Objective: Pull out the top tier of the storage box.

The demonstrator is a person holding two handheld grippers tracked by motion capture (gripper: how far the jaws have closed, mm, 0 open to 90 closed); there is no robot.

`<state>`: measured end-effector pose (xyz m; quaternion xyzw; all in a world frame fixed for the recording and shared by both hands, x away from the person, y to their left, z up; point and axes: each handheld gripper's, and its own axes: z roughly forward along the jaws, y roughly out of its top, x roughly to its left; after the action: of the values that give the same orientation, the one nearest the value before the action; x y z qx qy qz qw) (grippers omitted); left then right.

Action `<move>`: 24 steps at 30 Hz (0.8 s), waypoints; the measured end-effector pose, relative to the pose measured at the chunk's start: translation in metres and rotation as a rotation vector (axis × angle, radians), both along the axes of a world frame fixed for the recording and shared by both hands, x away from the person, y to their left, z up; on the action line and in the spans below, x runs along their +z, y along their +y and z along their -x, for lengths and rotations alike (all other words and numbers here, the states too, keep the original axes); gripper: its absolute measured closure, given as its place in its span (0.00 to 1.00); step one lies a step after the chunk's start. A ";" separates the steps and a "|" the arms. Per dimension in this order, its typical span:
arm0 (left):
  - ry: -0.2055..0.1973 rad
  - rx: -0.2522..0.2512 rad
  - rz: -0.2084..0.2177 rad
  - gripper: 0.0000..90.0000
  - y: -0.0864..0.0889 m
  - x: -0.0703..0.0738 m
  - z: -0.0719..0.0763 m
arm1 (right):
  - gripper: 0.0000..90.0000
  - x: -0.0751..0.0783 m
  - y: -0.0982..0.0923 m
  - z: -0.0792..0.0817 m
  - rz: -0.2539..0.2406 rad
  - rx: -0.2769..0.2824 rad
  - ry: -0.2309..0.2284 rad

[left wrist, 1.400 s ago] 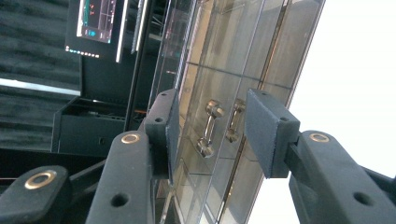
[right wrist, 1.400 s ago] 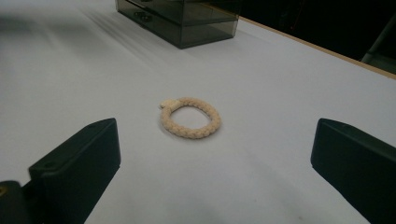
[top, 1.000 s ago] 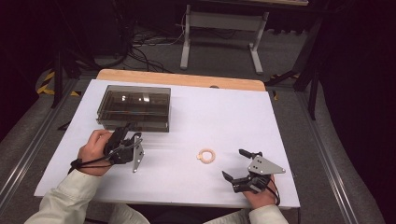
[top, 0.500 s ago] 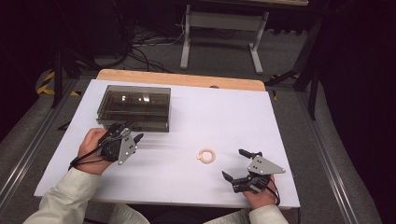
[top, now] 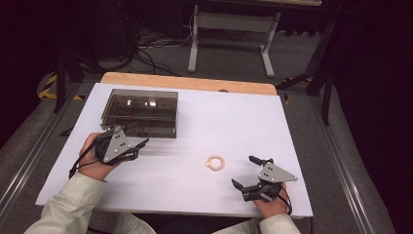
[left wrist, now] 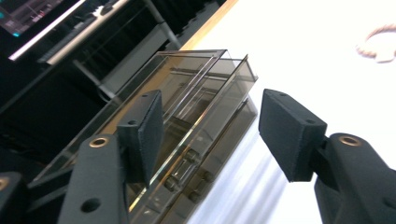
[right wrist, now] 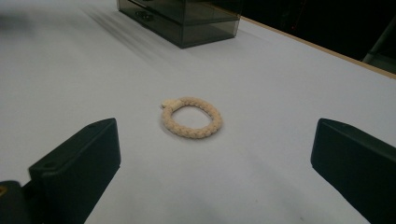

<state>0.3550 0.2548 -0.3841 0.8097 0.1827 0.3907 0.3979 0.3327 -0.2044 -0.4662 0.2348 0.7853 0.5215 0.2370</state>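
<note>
Braided ring (top: 215, 162) flat on white worktop (top: 234, 122), untouched, just ahead of right tool (top: 251, 171), jaws wide apart, nothing between; smoked acrylic box (top: 141, 111) well apart at far left; left tool (top: 139, 144) just before box, jaws just been opening, empty; ring grasp and any placing judged still to do

smoky clear plastic box (top: 141, 111), lidded, far left of table, braided cream ring (top: 215, 162) flat, well apart
</note>
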 end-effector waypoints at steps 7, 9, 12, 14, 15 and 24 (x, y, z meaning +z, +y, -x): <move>0.098 -0.034 0.122 0.40 0.010 0.005 -0.006 | 0.02 0.000 0.000 0.000 0.000 0.000 0.000; 0.128 -0.052 0.149 0.39 0.012 0.007 -0.009 | 0.02 0.000 0.000 0.000 0.000 -0.001 0.000; 0.154 -0.066 0.169 0.36 0.014 0.008 -0.011 | 0.02 0.000 0.000 0.000 -0.001 -0.001 0.000; 0.168 -0.073 0.192 0.35 0.016 0.008 -0.012 | 0.02 0.000 0.000 0.000 -0.001 0.000 -0.001; 0.177 -0.080 0.206 0.35 0.017 0.009 -0.013 | 0.02 0.000 0.000 0.000 -0.001 -0.001 -0.003; 0.268 -0.125 0.327 0.33 0.026 0.014 -0.021 | 0.02 0.000 0.000 0.000 -0.003 -0.004 0.001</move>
<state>0.3765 0.2810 -0.3705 0.7888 0.2444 0.2192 0.5197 0.3332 -0.2045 -0.4663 0.2368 0.7842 0.5221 0.2374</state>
